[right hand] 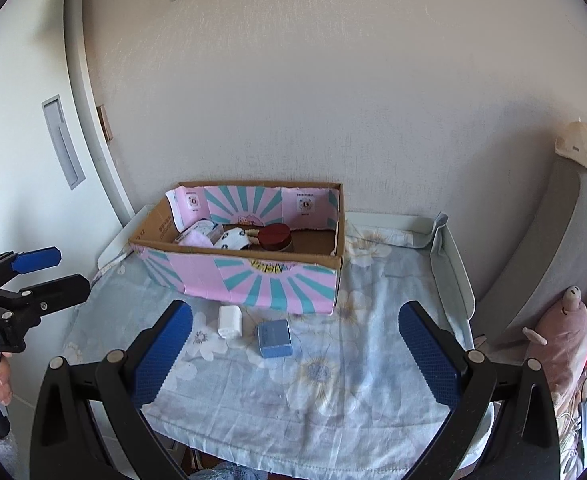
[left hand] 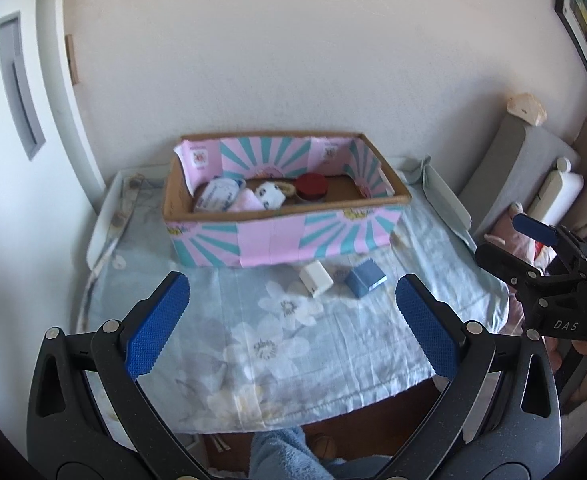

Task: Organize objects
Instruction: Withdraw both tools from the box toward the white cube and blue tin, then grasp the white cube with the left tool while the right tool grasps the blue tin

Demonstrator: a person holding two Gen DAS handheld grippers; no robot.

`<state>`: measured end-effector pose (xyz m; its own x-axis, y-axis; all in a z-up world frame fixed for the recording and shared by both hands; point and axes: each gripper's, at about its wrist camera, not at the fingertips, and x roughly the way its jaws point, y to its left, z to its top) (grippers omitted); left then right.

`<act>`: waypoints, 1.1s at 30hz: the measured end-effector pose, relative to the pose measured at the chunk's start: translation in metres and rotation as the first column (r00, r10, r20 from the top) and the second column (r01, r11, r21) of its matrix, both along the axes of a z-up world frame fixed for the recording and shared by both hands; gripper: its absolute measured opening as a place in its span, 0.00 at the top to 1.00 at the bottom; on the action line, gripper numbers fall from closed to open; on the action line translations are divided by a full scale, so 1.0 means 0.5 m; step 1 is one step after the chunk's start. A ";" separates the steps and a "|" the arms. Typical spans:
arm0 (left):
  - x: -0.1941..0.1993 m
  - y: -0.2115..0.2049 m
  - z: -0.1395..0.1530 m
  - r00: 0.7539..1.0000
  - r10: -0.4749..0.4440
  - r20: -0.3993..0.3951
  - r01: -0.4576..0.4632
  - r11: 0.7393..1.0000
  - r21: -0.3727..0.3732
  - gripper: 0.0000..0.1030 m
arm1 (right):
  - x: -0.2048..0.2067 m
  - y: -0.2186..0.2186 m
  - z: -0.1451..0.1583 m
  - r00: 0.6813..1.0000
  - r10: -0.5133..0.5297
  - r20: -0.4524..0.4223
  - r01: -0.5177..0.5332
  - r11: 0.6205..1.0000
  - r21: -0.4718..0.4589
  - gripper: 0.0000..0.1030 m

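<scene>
A pink-and-teal cardboard box (left hand: 253, 236) (right hand: 253, 284) stands at the back of a table covered by a pale blue floral cloth (left hand: 277, 340) (right hand: 333, 380). Inside it lie a red-lidded jar (left hand: 311, 186) (right hand: 275, 236), a panda-print item (left hand: 269, 196) (right hand: 233, 240), a pink cloth and a white pack. In front of the box on the cloth sit a small white block (left hand: 315, 278) (right hand: 229, 321) and a small blue box (left hand: 364, 279) (right hand: 274, 338). My left gripper (left hand: 293, 324) is open and empty, short of them. My right gripper (right hand: 295, 354) is open and empty, with the blue box between its fingers' lines.
The table has raised white side rails (left hand: 449, 200) (right hand: 459, 268) and stands against a wall. A grey cushion (left hand: 521, 160) and a pink plush toy (right hand: 565, 328) lie to the right. A white door (right hand: 33, 160) is on the left. The other gripper shows at each view's edge (left hand: 533, 248) (right hand: 41, 276).
</scene>
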<state>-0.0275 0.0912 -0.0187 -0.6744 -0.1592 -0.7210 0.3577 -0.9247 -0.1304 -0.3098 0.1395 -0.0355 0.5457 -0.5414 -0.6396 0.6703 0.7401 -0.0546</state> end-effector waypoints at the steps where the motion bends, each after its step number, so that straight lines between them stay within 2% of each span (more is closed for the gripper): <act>1: 0.000 0.002 -0.010 1.000 -0.005 0.005 0.005 1.000 0.002 0.00 | -0.003 0.001 -0.009 1.000 0.006 -0.003 -0.006 1.000 0.002 0.00; 11: -0.023 0.000 -0.113 0.996 -0.080 0.042 0.079 0.997 0.021 0.00 | -0.026 -0.006 -0.111 0.995 0.078 -0.063 -0.078 0.997 0.002 0.00; 18: -0.086 0.004 -0.209 0.987 -0.138 0.077 0.137 0.990 0.023 0.01 | -0.008 -0.042 -0.207 0.987 0.128 -0.097 -0.125 0.992 0.033 0.00; 22: -0.146 0.003 -0.263 0.977 -0.186 0.100 0.187 0.982 0.002 0.11 | 0.019 -0.062 -0.256 0.983 0.140 -0.119 -0.137 0.990 0.035 0.04; 24: -0.170 0.001 -0.283 0.972 -0.204 0.112 0.205 0.979 0.004 0.17 | 0.034 -0.071 -0.278 0.981 0.151 -0.126 -0.146 0.988 0.047 0.12; 26: -0.196 0.001 -0.305 0.966 -0.224 0.126 0.226 0.974 -0.002 0.23 | 0.051 -0.078 -0.296 0.978 0.160 -0.132 -0.153 0.986 0.062 0.15; 30: -0.223 -0.003 -0.331 0.958 -0.251 0.136 0.251 0.968 0.016 0.31 | 0.079 -0.085 -0.317 0.971 0.187 -0.150 -0.177 0.981 0.079 0.26; 33: -0.236 -0.003 -0.340 0.955 -0.265 0.134 0.265 0.964 0.018 0.33 | 0.094 -0.090 -0.321 0.966 0.199 -0.164 -0.188 0.979 0.079 0.27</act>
